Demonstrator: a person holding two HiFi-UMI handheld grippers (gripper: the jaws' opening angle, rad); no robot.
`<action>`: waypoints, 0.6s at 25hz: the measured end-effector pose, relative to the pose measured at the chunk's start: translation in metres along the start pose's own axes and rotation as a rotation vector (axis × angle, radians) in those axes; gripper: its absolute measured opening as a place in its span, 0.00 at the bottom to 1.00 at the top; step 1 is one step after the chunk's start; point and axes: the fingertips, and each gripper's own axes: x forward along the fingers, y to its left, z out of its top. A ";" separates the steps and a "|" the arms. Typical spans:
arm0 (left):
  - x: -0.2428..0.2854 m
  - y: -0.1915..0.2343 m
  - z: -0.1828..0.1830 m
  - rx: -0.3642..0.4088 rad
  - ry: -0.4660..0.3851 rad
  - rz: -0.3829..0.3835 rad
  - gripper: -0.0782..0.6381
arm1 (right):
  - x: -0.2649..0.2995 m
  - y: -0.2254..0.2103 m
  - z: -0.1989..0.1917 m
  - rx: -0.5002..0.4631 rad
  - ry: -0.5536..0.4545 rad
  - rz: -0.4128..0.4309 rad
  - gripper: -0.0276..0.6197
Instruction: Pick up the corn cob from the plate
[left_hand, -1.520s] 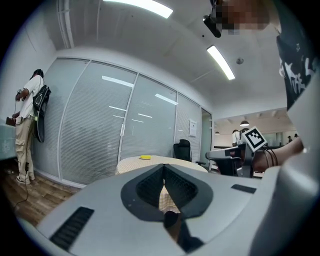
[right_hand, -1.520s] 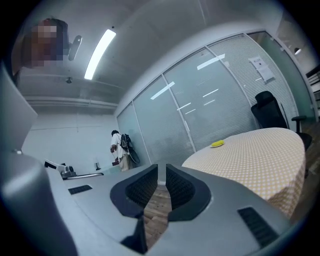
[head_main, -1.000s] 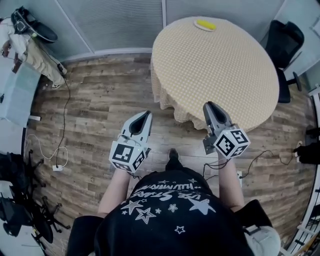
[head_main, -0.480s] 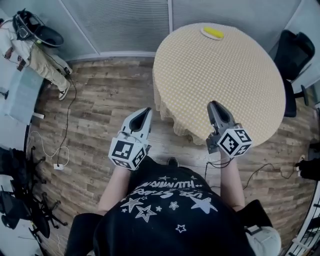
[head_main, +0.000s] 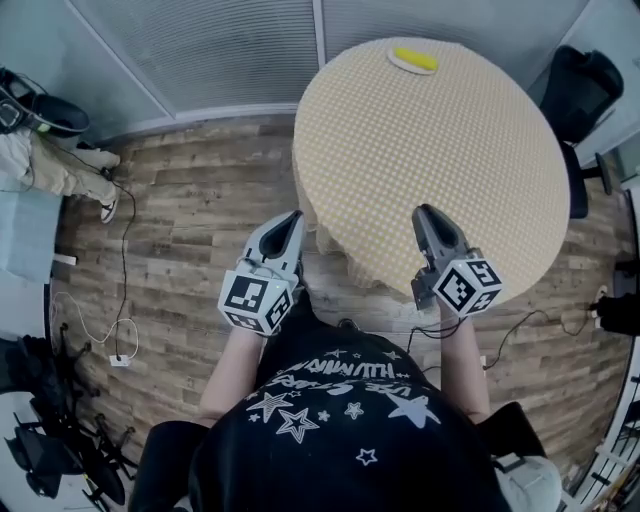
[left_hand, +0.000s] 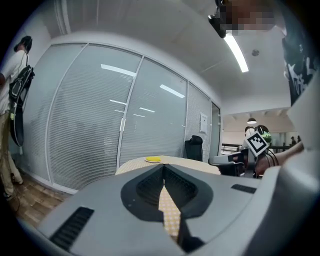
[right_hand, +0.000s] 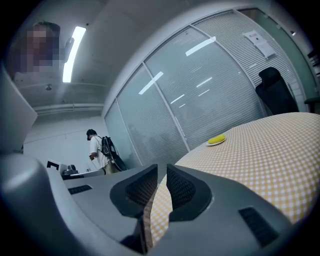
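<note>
Table nearer; corn cob far beyond fingertips.

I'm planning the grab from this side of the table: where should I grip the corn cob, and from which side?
Grip the corn cob at mid-length, across its narrow width, coming down from above. It lies flat on the plate, long axis roughly left to right in the head view, so the middle probably balances best.
</note>
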 end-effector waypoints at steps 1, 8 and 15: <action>0.009 0.008 0.001 0.002 0.001 -0.015 0.12 | 0.008 -0.003 0.002 0.002 -0.005 -0.014 0.12; 0.076 0.075 0.014 0.014 0.020 -0.146 0.12 | 0.074 -0.019 0.025 0.011 -0.059 -0.145 0.12; 0.129 0.133 0.032 0.024 0.034 -0.252 0.12 | 0.132 -0.023 0.047 0.018 -0.085 -0.252 0.12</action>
